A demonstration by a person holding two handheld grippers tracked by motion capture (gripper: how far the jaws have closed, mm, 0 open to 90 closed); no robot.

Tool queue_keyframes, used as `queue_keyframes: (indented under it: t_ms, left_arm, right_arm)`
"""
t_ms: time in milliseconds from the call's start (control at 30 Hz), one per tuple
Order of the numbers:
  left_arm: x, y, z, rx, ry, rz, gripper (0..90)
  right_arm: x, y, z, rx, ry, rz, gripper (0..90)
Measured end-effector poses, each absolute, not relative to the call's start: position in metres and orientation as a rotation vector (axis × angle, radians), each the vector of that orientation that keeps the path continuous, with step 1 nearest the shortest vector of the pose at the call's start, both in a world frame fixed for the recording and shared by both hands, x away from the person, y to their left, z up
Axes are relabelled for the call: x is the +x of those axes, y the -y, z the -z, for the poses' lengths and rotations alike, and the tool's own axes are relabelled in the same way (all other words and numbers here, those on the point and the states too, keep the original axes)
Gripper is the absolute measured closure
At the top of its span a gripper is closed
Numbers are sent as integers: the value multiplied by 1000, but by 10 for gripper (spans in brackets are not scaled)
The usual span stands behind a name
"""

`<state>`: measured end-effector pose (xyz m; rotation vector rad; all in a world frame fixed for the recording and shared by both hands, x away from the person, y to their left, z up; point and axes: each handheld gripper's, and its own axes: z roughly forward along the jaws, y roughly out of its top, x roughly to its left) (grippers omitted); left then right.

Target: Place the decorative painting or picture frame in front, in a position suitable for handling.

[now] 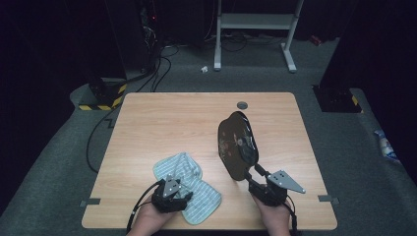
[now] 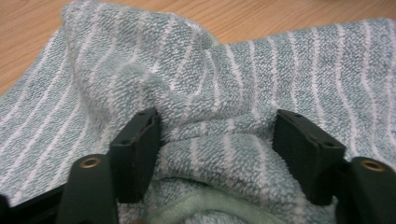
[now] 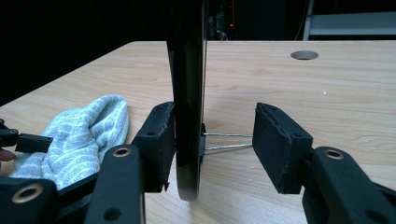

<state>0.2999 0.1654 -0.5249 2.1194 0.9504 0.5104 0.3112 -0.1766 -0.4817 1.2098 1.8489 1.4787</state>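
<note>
Left gripper view puts your left gripper [image 2: 217,140] with jaws apart around a raised fold of the striped towel [image 2: 224,84], near-left on the table [image 1: 162,118]; right of it, your right gripper [image 1: 259,173] holds the black plate [image 1: 237,145] upright.

Bare table [image 1: 162,123] lies beyond the towel [image 1: 196,187]; the upright black plate [image 1: 237,145] blocks its right.

Left tool [image 1: 172,192] points down, right tool [image 1: 259,173] forward, both parted.
</note>
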Motion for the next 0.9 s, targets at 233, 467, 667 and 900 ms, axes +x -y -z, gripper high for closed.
queue_keyframes:
  t_ms: [233,467,667,900]
  left_arm:
    - [289,-180,510,1994,-918,-522,396]
    - [297,-183,511,2004,-952,-494,268]
    - [305,-173,525,2112,-1002,-448,320]
    - [298,-168,525,2120,-901,-451,630]
  right_arm:
    - [312,178,481,1214,-1845,-1484,482]
    - [312,177,482,1212,-1848,-1483,483]
    - [311,178,481,1209,-1846,-1483,479]
    - [311,179,480,1197,-1850,-1477,476]
